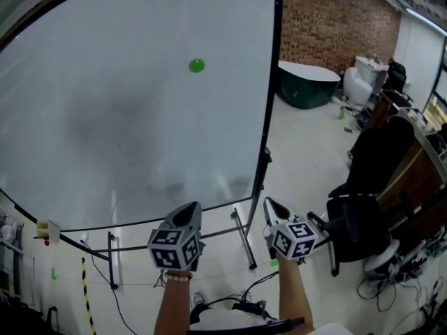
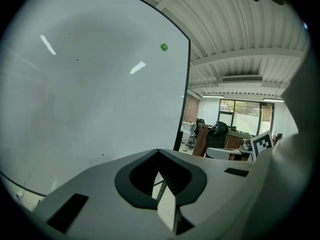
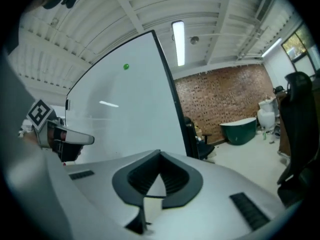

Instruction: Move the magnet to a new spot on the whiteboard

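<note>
Reaching comes first: magnet sits high on whiteboard; left gripper and right gripper both low, clenched, empty. Open one, approach square, pinch its sides.

Whiteboard: smooth, glossy face that throws back streaks of ceiling light; a grey smudged haze dulls the middle.
Frame: thin dark metal, satin.
Magnet: small, green, shiny, plastic-looking.
Left gripper, right gripper: smooth matt pale-grey plastic shells; black ribbed pads, rubbery look.
Marker cubes: matt printed faces.
Brick wall: rough, red-brown, bare.
Floor: pale, smooth, faint sheen.
Ceiling: white ribbed panels, matt.
Tub: dark green, smooth.
Desk: brown wood.
Chair: black, dull; material unclear.
</note>
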The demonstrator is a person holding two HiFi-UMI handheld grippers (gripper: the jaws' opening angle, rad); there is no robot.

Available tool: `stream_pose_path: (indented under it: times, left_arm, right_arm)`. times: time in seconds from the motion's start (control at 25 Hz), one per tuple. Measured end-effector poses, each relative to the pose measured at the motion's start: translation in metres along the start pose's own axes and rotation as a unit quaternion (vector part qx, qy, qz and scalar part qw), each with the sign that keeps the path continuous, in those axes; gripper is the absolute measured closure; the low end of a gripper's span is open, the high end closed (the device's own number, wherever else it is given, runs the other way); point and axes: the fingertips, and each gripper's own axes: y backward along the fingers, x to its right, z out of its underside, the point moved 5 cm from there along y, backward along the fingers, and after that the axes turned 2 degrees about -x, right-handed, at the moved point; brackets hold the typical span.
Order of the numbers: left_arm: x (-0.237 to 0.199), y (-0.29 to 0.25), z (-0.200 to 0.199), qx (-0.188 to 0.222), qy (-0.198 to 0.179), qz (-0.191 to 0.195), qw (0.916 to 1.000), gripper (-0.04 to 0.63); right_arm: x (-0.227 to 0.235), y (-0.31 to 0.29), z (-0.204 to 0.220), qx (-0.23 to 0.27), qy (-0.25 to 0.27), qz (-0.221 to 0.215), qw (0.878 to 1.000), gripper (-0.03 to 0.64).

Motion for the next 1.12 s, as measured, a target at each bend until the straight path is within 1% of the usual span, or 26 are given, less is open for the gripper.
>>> stream_pose_path:
  times: [0.12,0.24,0.36,0.52,0.68,0.88,1.0,1.12]
  left_arm:
    - [0.013,-0.007,0.02,-0.02,0.001,-0.013,0.9997,0.597]
    - [0.019,-0.009,0.043,-0.045,0.003,-0.025,0.9987,0.597]
    - [0.018,-0.002,0.063,-0.065,0.007,-0.031,0.9974,0.597]
    - [0.011,0.013,0.077,-0.068,0.011,-0.026,0.9973,0.597]
    - [0.0,0.051,0.091,-0.059,0.015,-0.015,0.998,0.597]
    - [-0.04,0.13,0.106,-0.044,0.023,-0.009,0.9987,0.597]
    - [-0.064,0.176,0.122,-0.042,0.034,0.001,0.9985,0.597]
    - [-0.076,0.21,0.134,-0.046,0.035,0.021,0.9981,0.598]
  right_arm:
    - [0.017,0.008,0.03,-0.021,-0.031,-0.006,0.999,0.614]
    - [0.021,0.009,0.049,-0.039,-0.043,-0.021,0.998,0.614]
    - [0.007,0.014,0.064,-0.046,-0.052,-0.037,0.997,0.614]
    - [-0.02,0.015,0.081,-0.058,-0.049,-0.046,0.996,0.614]
    - [-0.065,0.03,0.092,-0.067,-0.022,-0.046,0.996,0.613]
    - [-0.153,0.059,0.1,-0.071,0.017,-0.037,0.997,0.614]
    - [-0.21,0.079,0.114,-0.078,0.032,-0.028,0.996,0.614]
    - [-0.248,0.103,0.126,-0.08,0.03,-0.01,0.996,0.614]
